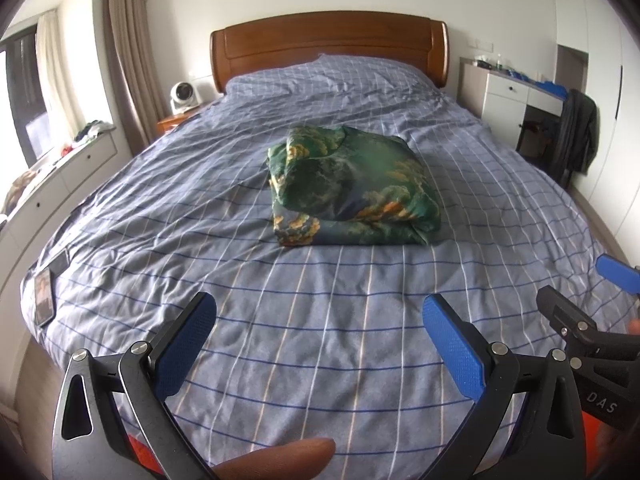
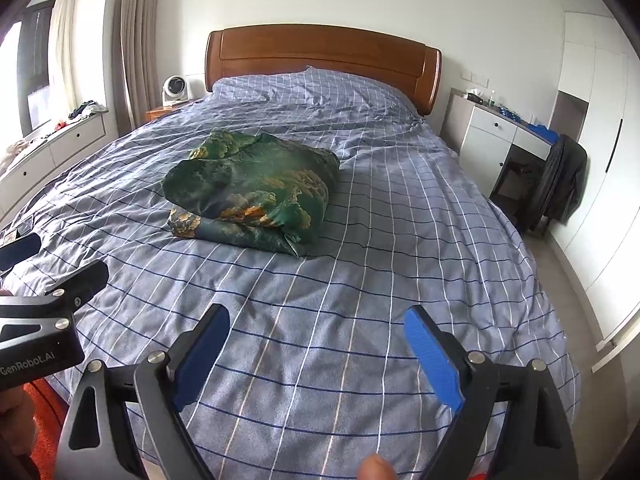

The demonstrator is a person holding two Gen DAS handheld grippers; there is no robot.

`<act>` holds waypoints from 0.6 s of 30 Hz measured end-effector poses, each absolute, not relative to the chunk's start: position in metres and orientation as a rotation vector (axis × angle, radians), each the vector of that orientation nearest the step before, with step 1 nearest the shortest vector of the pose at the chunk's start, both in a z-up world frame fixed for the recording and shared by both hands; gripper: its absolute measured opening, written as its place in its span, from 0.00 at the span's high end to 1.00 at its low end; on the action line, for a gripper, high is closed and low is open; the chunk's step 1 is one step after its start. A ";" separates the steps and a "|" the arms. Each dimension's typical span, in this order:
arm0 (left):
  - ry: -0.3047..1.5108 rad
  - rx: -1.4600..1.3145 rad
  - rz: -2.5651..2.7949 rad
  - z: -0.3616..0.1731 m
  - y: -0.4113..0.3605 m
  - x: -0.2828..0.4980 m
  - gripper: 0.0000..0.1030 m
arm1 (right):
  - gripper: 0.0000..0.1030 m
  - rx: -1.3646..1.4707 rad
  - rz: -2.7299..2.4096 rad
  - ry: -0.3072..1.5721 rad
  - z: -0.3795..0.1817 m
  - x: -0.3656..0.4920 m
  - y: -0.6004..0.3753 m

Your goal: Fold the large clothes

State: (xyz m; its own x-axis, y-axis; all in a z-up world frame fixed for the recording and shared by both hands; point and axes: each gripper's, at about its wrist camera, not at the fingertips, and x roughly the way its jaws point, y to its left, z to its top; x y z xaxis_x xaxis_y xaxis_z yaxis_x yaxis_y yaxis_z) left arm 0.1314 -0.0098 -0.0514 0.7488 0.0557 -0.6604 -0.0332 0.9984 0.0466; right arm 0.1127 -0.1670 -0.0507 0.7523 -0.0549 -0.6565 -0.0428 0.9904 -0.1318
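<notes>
Green floral garment (image 1: pixel 352 186) folded into a chunky bundle, sitting mid-bed on the blue checked duvet (image 1: pixel 320 360) (wooden headboard (image 1: pixel 328 46) behind). Left gripper (image 1: pixel 320 332) spread wide, nothing between the pads. Right gripper (image 2: pixel 316 340) same deal, gaping over bare duvet, well short of the bundle.

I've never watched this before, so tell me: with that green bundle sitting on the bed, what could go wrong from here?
1. The green bundle looks loosely folded and slippery, so grabbing one layer might undo it.
2. The left gripper and right gripper sit close side by side and could bump.
3. The phone lies near the bed's edge; tugging the cover might drop it.
</notes>
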 end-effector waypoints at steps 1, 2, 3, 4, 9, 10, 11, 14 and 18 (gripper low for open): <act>0.724 0.029 0.052 -0.051 -0.009 0.132 0.00 | 0.12 -0.143 -0.006 0.717 -0.050 0.112 -0.167; 0.726 0.023 0.056 -0.051 -0.008 0.132 0.00 | 0.12 -0.145 -0.006 0.715 -0.049 0.112 -0.166; 0.725 0.017 0.058 -0.050 -0.006 0.132 0.00 | 0.12 -0.149 -0.005 0.713 -0.049 0.112 -0.165; 0.724 0.012 0.060 -0.050 -0.005 0.132 0.00 | 0.12 -0.153 -0.006 0.710 -0.048 0.112 -0.164; 0.715 0.011 0.069 -0.048 -0.001 0.130 0.00 | 0.12 -0.169 -0.001 0.698 -0.044 0.110 -0.158; 0.711 0.012 0.072 -0.047 -0.001 0.130 0.00 | 0.12 -0.168 0.002 0.696 -0.043 0.109 -0.157; 0.708 0.014 0.074 -0.046 -0.001 0.129 0.00 | 0.12 -0.168 0.002 0.693 -0.042 0.109 -0.156; 0.702 0.013 0.075 -0.045 0.000 0.128 0.00 | 0.12 -0.173 0.002 0.684 -0.039 0.108 -0.153; 0.702 0.012 0.076 -0.044 0.001 0.128 0.00 | 0.12 -0.180 -0.004 0.683 -0.038 0.108 -0.152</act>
